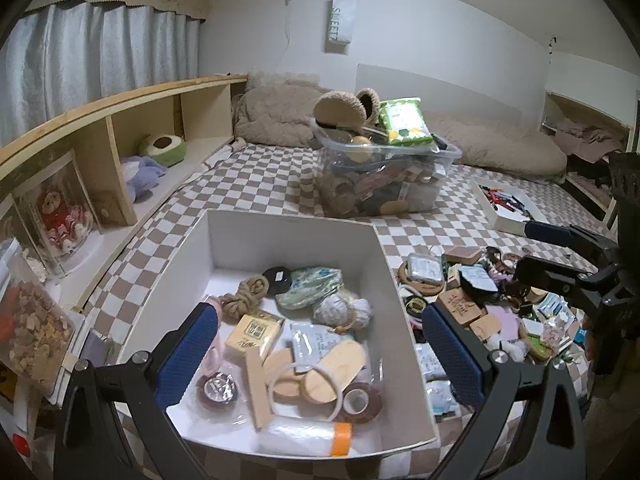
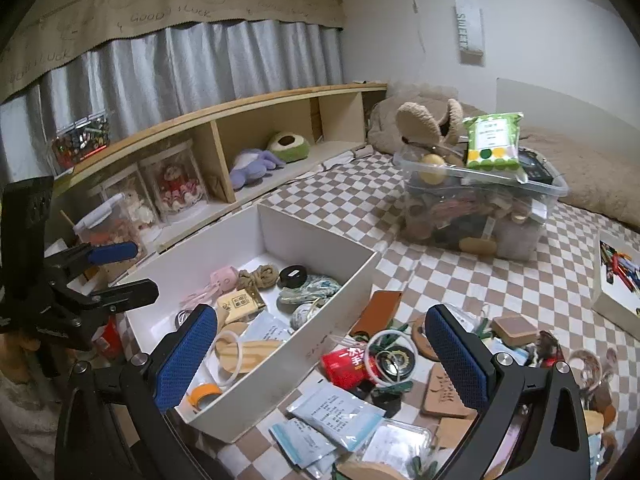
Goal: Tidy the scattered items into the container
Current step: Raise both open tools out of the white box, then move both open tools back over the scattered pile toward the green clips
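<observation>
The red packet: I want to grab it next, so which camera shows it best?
The right wrist view. There the red packet lies in plain sight on the checked cover just outside the white box, between the open fingers of the right gripper. In the left wrist view I cannot pick it out among the clutter beside the box.

- My left wrist camera looks down, close above the white box (image 1: 288, 240).
- My right wrist camera sits over the clutter beside it; both views share the box and clear bin (image 2: 480, 208).
</observation>
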Action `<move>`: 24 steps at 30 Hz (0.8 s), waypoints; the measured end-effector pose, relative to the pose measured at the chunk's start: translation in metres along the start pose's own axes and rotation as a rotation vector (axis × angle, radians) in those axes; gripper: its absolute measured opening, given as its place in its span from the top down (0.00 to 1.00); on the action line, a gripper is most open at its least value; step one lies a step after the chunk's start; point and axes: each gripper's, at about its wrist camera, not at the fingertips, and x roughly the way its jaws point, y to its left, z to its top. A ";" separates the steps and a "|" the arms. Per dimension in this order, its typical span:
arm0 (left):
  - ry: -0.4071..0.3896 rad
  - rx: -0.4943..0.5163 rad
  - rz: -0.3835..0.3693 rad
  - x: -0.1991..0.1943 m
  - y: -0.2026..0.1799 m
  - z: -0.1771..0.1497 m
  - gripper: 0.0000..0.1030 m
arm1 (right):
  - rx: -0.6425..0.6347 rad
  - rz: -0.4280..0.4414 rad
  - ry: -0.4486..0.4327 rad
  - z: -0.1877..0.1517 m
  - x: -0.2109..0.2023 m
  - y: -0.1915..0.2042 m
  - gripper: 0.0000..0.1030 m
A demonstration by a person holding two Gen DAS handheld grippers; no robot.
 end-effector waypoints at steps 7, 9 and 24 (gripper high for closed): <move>-0.019 0.002 -0.032 0.004 -0.022 0.005 0.00 | 0.020 -0.042 -0.016 -0.006 -0.019 -0.022 0.00; -0.025 -0.001 -0.041 0.005 -0.028 0.007 0.00 | 0.024 -0.064 -0.016 -0.010 -0.024 -0.030 0.00; -0.038 0.003 -0.092 0.023 -0.077 0.011 0.00 | 0.130 -0.206 -0.028 -0.041 -0.073 -0.106 0.00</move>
